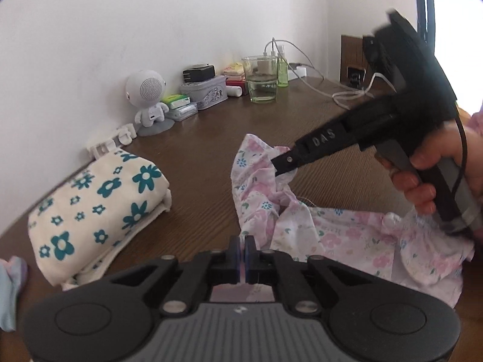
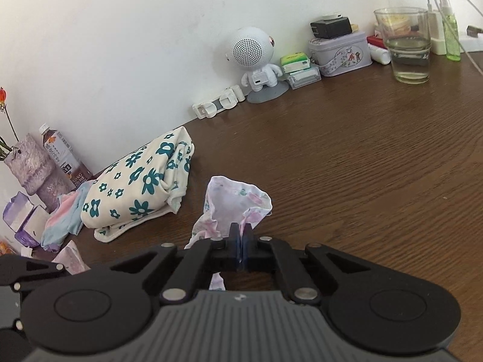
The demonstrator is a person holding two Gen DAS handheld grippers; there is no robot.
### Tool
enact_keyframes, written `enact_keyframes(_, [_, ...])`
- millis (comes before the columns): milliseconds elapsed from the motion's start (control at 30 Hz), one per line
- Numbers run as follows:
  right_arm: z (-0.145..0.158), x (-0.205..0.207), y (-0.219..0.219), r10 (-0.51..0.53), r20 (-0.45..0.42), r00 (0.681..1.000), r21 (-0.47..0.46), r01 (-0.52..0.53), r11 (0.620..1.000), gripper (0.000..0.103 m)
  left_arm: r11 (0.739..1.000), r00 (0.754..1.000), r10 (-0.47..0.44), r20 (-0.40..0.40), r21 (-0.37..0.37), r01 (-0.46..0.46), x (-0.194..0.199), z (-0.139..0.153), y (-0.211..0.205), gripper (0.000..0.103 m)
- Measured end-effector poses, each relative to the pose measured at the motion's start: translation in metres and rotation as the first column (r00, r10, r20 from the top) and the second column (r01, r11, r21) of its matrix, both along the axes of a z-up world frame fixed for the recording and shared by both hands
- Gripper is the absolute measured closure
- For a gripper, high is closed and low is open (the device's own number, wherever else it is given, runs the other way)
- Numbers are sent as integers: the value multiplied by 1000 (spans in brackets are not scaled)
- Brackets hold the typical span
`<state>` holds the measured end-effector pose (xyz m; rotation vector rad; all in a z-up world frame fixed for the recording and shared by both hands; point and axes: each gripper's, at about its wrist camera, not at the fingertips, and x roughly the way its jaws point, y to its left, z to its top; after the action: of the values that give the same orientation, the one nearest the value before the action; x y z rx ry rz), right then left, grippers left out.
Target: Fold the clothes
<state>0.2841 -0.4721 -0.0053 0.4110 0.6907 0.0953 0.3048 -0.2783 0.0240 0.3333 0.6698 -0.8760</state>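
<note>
Brown wood-grain tabletop (image 2: 362,166) against a white wall, clutter along the back edge. Right gripper (image 2: 241,242) has its jaws pressed together on a bunched corner of the pale pink floral thin cotton garment (image 1: 347,238); cloth stands up in a peak just past the fingertips in the right wrist view, and the left wrist view shows the same black fingers (image 1: 285,163) biting the raised corner. Left gripper (image 1: 241,252) has its jaws together too, pinching the near edge of that garment, pink cloth visible under the linkage. Landmark: cream folded cloth with teal flower print (image 1: 90,211); the pink garment lies just right of it, apart from it, spread toward the person's hand (image 1: 428,181). Key relation: both grips sit on the same garment, right one on the far lifted corner, left one on the near edge, so its long axis seems to run between them. Judgement: next move likely pulls the two apart to spread the cloth flat; risk is a thin pinch slipping
</note>
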Motion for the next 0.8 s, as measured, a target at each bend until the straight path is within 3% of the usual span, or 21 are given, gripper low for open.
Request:
enact_keyframes(100, [13, -22, 2, 0, 37, 999, -133, 5, 991, 102, 989, 980, 76, -185, -114, -99, 23, 0, 9, 101])
enact_keyframes(200, [26, -33, 11, 17, 82, 996, -258, 5, 966, 102, 951, 909, 208, -362, -144, -275, 50, -12, 18, 93])
enact_keyframes(267, [32, -34, 17, 35, 103, 994, -297, -2, 955, 102, 929, 886, 266, -380, -143, -341, 59, -17, 24, 85])
enact_keyframes(333, [37, -34, 22, 52, 119, 991, -332, -10, 943, 102, 937, 920, 270, -284, -141, -318, 53, -12, 25, 81])
enact_keyframes(367, [35, -32, 24, 57, 114, 992, -333, -16, 943, 102, 946, 939, 258, -226, -139, -293, 48, -9, 25, 75])
enact_keyframes(433, [31, -28, 26, 66, 103, 992, -332, -28, 943, 102, 973, 977, 189, -100, -115, -200, 30, 1, 21, 62])
enact_keyframes(500, [27, -25, 27, 67, 92, 994, -322, -34, 946, 102, 994, 997, 77, 13, -80, -75, 9, 8, 14, 55])
enact_keyframes(600, [24, -23, 27, 62, 89, 994, -317, -30, 948, 102, 999, 988, -51, 147, 6, 51, -18, 10, -4, 50])
enact_keyframes(667, [25, -23, 27, 59, 95, 994, -315, -26, 949, 102, 996, 979, -61, 196, 72, 47, -23, 4, -20, 51])
enact_keyframes(700, [26, -24, 27, 60, 99, 993, -317, -25, 948, 102, 995, 977, -30, 210, 99, 9, -19, 0, -27, 52])
enact_keyframes(767, [26, -24, 28, 64, 106, 992, -325, -26, 945, 102, 990, 979, 62, 196, 116, -86, -3, -5, -36, 71])
enact_keyframes(800, [27, -24, 29, 67, 109, 992, -329, -27, 944, 102, 984, 978, 111, 176, 116, -133, 6, -7, -39, 75])
